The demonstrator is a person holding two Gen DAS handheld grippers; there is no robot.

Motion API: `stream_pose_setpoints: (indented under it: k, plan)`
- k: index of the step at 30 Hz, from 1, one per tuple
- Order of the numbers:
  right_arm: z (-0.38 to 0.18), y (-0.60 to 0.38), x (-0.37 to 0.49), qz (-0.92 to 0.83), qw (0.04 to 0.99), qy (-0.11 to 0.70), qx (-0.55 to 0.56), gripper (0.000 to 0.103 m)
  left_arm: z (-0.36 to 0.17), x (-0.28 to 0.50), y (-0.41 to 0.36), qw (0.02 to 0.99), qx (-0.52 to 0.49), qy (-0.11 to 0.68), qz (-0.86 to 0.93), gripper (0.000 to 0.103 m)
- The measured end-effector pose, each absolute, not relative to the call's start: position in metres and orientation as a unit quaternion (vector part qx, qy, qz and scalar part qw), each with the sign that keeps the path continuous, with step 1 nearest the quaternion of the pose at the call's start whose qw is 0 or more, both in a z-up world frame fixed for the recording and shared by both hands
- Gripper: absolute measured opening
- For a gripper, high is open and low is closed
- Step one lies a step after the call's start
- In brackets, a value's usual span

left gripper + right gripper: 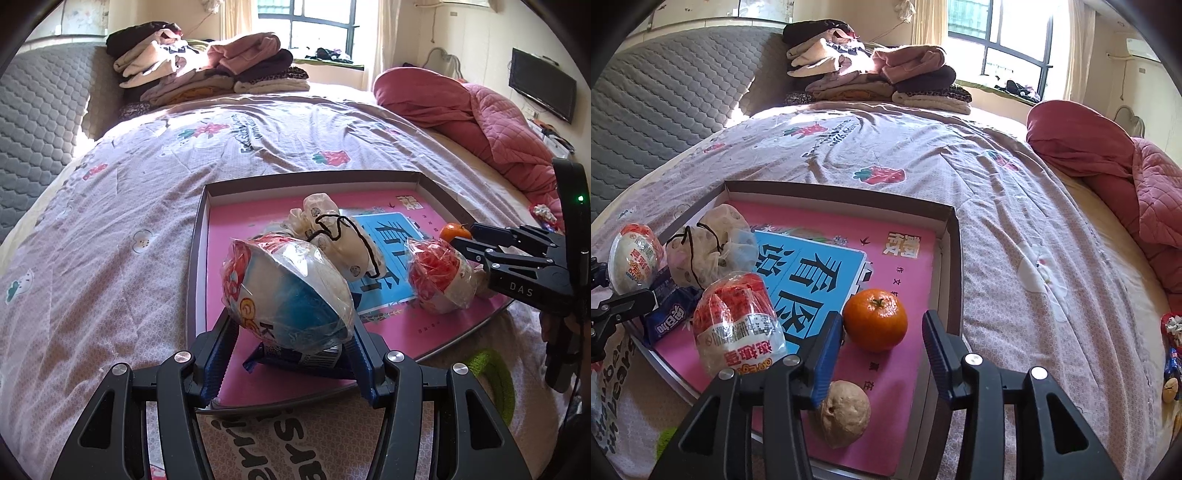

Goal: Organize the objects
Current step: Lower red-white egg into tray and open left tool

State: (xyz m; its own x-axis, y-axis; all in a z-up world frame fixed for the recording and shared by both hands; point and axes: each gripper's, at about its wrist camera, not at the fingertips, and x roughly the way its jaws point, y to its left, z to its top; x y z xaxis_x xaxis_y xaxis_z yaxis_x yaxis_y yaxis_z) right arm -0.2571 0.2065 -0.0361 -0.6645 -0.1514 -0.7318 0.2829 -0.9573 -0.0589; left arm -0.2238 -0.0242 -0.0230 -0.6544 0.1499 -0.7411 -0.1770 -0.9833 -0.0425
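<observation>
With its jaws clamped on a wrapped egg (288, 291), the left gripper (291, 332) holds it above a blue packet (295, 360) in the tray (199, 236). Right gripper (882, 339): jaws apart, empty, orange (875, 319) between them, walnut (844, 413) below, second egg (738, 325) beside.

Both looking low and close along tool fingers across the bed toward the window, from left and right, sharing the pink-lined box tray (199, 236) (955, 236).
</observation>
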Motion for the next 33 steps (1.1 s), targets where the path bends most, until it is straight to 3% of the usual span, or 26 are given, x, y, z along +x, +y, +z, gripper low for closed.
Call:
stream_pose_setpoints:
  k: [33]
  plan:
    - [-0.015,0.211,-0.247,-0.917,0.129,0.053,0.373,0.045,-0.025,-0.220,-0.038,0.073,-0.419,0.007,0.905,0.062]
